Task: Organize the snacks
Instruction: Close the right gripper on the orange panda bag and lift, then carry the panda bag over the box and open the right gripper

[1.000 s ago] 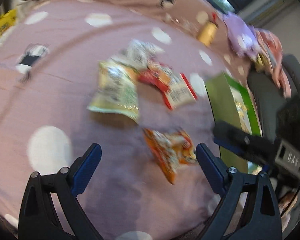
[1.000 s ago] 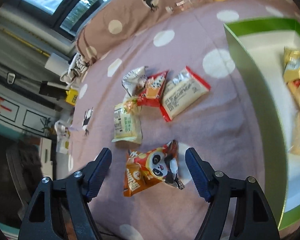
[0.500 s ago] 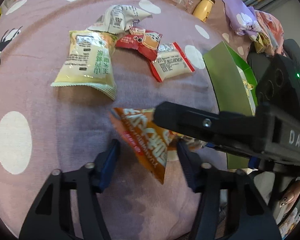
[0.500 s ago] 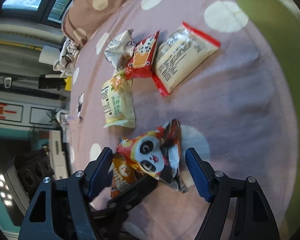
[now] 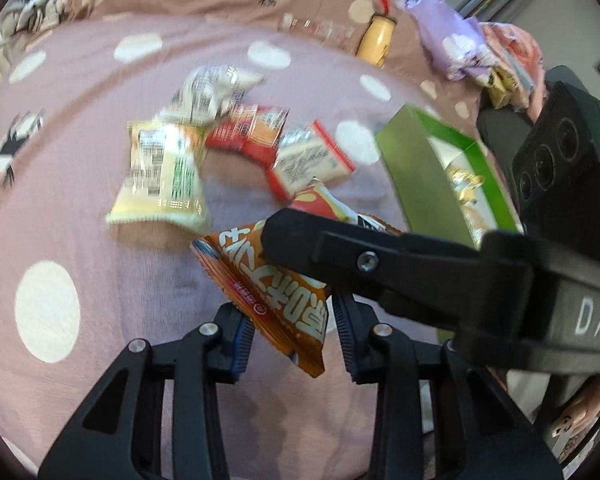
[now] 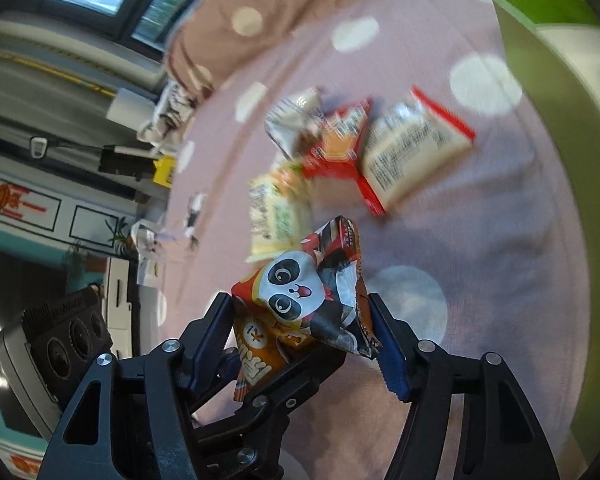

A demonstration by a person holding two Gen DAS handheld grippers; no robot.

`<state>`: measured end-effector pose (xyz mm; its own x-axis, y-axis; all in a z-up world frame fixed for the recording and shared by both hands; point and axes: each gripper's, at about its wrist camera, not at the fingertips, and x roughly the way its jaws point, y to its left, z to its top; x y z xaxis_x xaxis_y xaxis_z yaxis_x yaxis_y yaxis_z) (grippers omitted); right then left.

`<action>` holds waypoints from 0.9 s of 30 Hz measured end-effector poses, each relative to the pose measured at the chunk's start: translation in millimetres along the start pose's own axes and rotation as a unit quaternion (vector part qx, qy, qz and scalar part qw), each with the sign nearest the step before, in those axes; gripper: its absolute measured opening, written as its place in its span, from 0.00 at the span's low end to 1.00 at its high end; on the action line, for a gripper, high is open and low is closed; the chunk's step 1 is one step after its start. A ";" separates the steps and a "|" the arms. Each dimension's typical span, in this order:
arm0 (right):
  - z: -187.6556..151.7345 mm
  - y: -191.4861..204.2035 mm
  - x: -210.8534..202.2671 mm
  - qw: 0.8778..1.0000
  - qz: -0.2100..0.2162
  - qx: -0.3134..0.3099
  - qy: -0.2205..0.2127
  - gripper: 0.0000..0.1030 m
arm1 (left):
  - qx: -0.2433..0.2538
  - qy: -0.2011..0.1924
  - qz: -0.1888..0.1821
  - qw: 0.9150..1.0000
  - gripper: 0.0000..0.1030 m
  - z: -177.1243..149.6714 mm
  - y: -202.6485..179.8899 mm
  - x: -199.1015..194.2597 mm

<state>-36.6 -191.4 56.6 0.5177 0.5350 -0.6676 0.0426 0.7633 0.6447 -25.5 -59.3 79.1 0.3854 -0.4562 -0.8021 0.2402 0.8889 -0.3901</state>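
Orange panda snack packet (image 5: 276, 292) sits clenched in the left claw (image 5: 292, 330); the right claw (image 6: 304, 336), just closing, presses its sides too. Beyond, four packets lie on the pink dotted bedspread (image 5: 80, 240), beside one green box (image 5: 420, 172).

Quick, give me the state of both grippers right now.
Left gripper: jaws shut on the orange panda snack packet.
Right gripper: jaws have just been closing and now pinch the same packet from both sides.

Snack packets (image 5: 236, 148) on bedspread (image 5: 100, 280), box (image 5: 432, 176) to their right
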 end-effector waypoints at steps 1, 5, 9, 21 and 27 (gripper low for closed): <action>1.4 3.3 -7.4 1.000 0.001 -0.006 -0.011 0.66 | 0.006 -0.008 0.002 1.000 0.34 1.5 -3.4 -4.4; 5.6 8.7 -39.0 0.998 0.008 -0.021 -0.057 0.66 | 0.048 -0.038 0.015 0.998 0.34 11.1 -30.1 -17.0; 7.3 5.2 -70.0 0.995 0.005 -0.025 -0.098 0.66 | 0.089 -0.057 0.013 0.994 0.34 18.9 -58.3 -21.8; 10.5 -51.4 -158.7 0.977 -0.040 0.033 -0.208 0.66 | 0.180 -0.057 -0.048 0.981 0.35 38.3 -151.5 6.3; 15.7 -84.9 -170.7 0.969 -0.066 0.080 -0.223 0.66 | 0.201 -0.023 -0.065 0.977 0.35 43.9 -181.7 37.0</action>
<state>-115.1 -353.2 121.8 0.8148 0.2006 -0.5439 0.2461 0.7297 0.6379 -15.8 -239.5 140.2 0.3656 -0.5743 -0.7324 0.6165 0.7390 -0.2717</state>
